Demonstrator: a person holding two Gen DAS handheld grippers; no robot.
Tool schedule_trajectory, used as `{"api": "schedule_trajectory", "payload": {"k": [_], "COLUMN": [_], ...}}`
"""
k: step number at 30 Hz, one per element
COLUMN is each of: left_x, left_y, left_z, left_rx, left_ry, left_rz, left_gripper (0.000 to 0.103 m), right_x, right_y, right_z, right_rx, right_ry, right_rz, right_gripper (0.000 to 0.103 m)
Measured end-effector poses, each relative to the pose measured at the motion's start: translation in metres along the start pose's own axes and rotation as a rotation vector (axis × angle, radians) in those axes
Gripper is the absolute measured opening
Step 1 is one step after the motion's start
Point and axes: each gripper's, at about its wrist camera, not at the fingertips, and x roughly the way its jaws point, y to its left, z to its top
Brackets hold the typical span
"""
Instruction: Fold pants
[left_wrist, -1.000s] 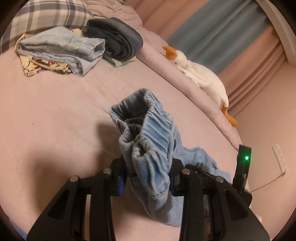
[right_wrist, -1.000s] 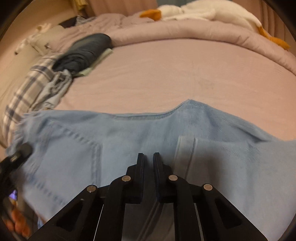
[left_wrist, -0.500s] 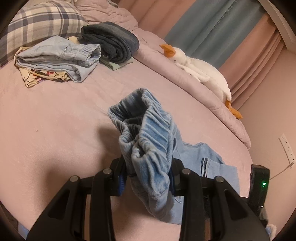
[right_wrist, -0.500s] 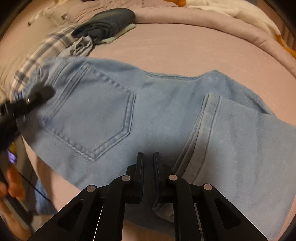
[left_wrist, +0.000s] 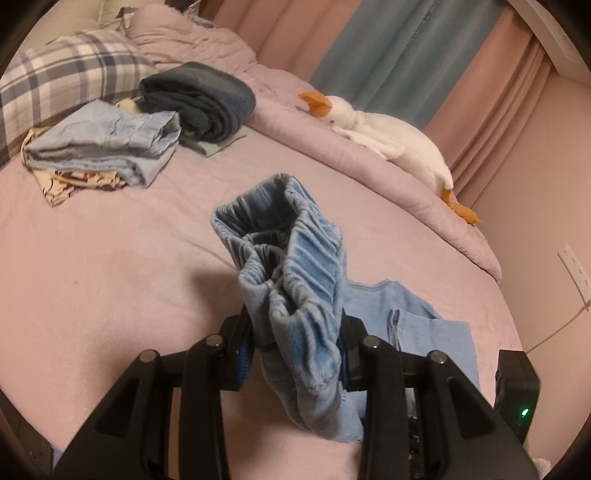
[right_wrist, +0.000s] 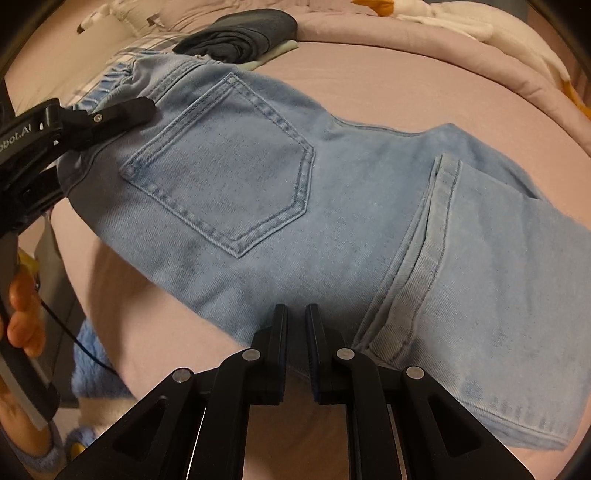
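Left wrist view: my left gripper is clamped on the bunched elastic waistband of the light blue pants, which stand up in a gathered loop between the fingers and hang down below them. Beyond, the rest of the pants trails onto the pink bed, a hemmed leg end lying flat to the right. At the head of the bed sit a folded pale denim piece on a patterned cloth, a folded dark garment just beside it, and a plaid pillow behind them. A white plush goose lies along the rolled quilt near the curtains.

From the right wrist camera, the pants spread across the bed with a back pocket facing up and a leg folded over at the right, its hem showing. My right gripper has its jaws drawn to a narrow slit right at the near edge of the denim; I cannot tell whether fabric is pinched between them. At the left of that view my left gripper holds the waistband, with my hand on its handle below.
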Motion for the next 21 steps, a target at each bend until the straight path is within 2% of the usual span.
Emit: {"api": "schedule_trajectory", "payload": {"k": [4, 8, 10, 14, 17, 18, 20, 21], "left_x": [-0.005, -0.006, -0.007, -0.001, 0.011, 0.016, 0.028, 0.036], "left_y": [-0.02, -0.046, -0.061, -0.094, -0.12, -0.129, -0.145, -0.153], "left_z": [0.002, 0.0, 0.0, -0.004, -0.014, -0.02, -0.03, -0.037], "left_rx": [0.047, 0.097, 0.126, 0.189, 0.248, 0.278, 0.325, 0.351], "left_ry": [-0.009, -0.014, -0.013, 0.007, 0.043, 0.054, 0.094, 0.131], "left_rz": [-0.018, -0.04, -0.059, -0.099, -0.124, -0.128, -0.133, -0.143], "left_gripper": [0.035, 0.035, 0.035, 0.035, 0.035, 0.035, 0.037, 0.043], "right_x": [-0.019, -0.036, -0.04, -0.048, -0.047, -0.043, -0.034, -0.029], "right_y": [-0.015, -0.056, -0.082, -0.118, -0.139, -0.151, -0.158, -0.165], "right_z": [-0.005, -0.013, -0.021, -0.04, -0.058, -0.068, -0.068, -0.074], "right_rx": [0.074, 0.241, 0.34, 0.463, 0.623, 0.701, 0.787, 0.836], "right_ry": [-0.061, -0.14, -0.16, -0.221, -0.302, -0.335, -0.363, -0.375], "right_rz": [0.1, 0.2, 0.264, 0.359, 0.526, 0.619, 0.722, 0.779], "right_gripper": [0.013, 0.015, 0.019, 0.037, 0.053, 0.056, 0.056, 0.056]}}
